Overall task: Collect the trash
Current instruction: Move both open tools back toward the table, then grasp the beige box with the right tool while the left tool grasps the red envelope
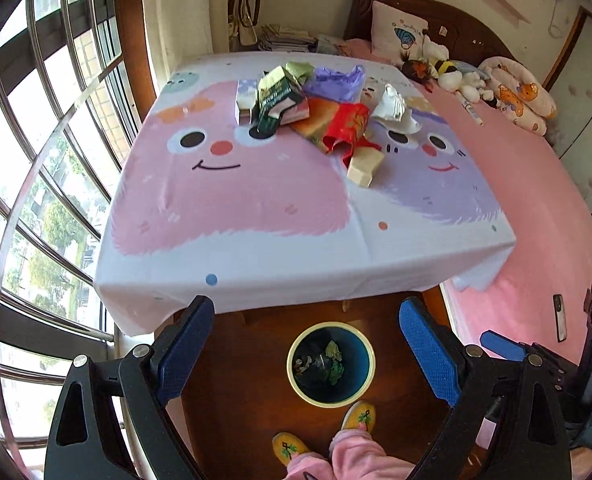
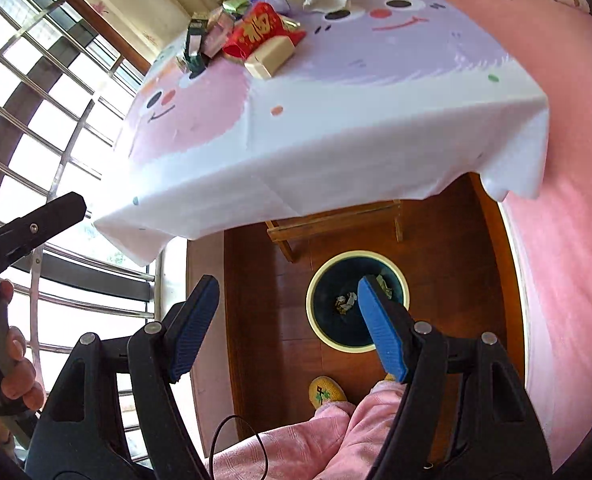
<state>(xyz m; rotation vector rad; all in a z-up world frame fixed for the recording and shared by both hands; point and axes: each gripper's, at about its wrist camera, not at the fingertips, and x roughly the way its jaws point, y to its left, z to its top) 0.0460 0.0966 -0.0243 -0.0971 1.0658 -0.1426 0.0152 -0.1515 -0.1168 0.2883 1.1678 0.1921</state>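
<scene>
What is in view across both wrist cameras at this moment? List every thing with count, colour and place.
Table cloth: one, white with pink and purple cartoon faces, over the table.
Trash pile: one heap, mixed red, green, purple, white, on the cloth's far side.
Beige box: one, at the pile's near edge.
Waste bin: one, dark blue with cream rim, on the wooden floor, scraps inside.
Bed: one, pink sheet, right of the table.
Soft toys: several, at the bed's head.
Window: one, barred, left.
Slippers: two, yellow, by the bin.
Left gripper: open, empty.
Right gripper: open, empty.
</scene>
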